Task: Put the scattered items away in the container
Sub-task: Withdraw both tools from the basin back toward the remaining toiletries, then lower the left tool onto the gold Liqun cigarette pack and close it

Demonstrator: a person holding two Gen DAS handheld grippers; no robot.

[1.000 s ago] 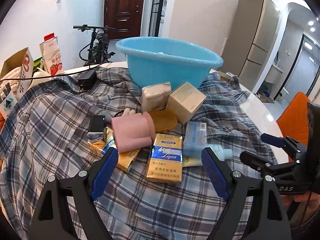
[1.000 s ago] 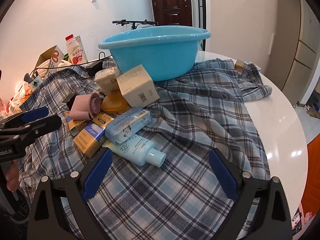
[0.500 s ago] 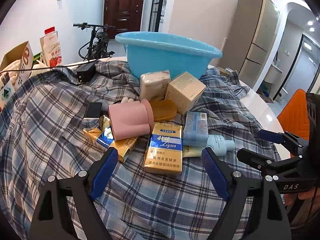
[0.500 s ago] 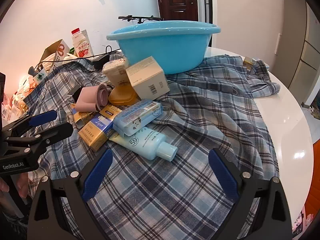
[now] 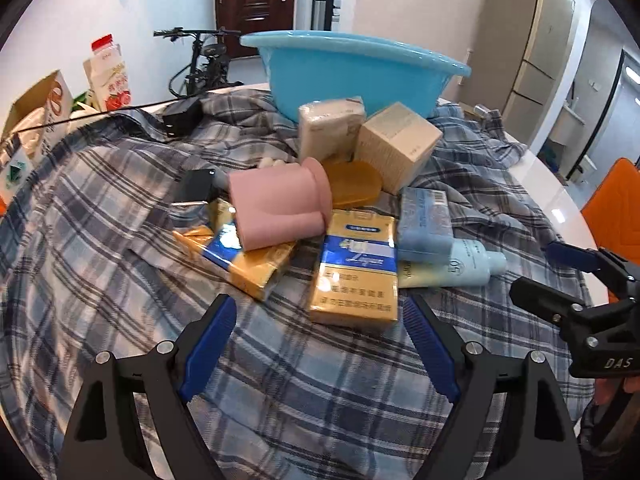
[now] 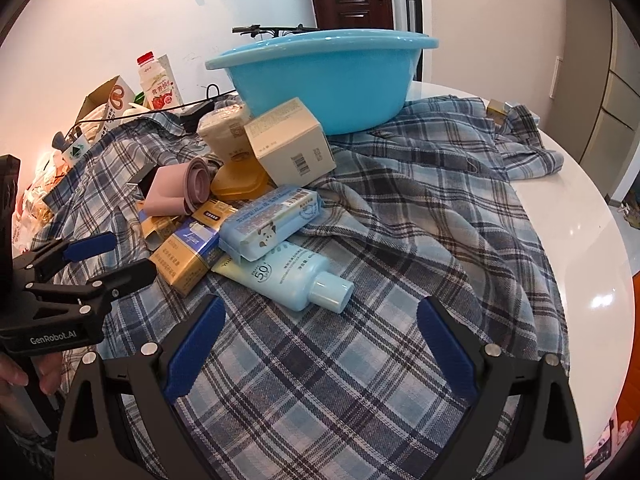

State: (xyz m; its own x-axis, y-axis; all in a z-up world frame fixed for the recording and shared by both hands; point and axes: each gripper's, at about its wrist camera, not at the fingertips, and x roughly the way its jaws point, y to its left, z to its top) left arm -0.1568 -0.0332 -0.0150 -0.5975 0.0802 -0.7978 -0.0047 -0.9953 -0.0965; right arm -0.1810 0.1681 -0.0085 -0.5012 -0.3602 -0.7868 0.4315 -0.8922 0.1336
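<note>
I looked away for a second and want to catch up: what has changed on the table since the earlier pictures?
Both grippers have come lower and closer to the pile: the left gripper toward the gold cigarette pack, the right gripper toward the blue sunscreen bottle. Both remain open and empty; nothing was grasped or released. The items and the blue basin lie where they were.

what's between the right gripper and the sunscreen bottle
Only bare plaid cloth between the open right gripper and the sunscreen bottle, seen in the right wrist view.
</note>
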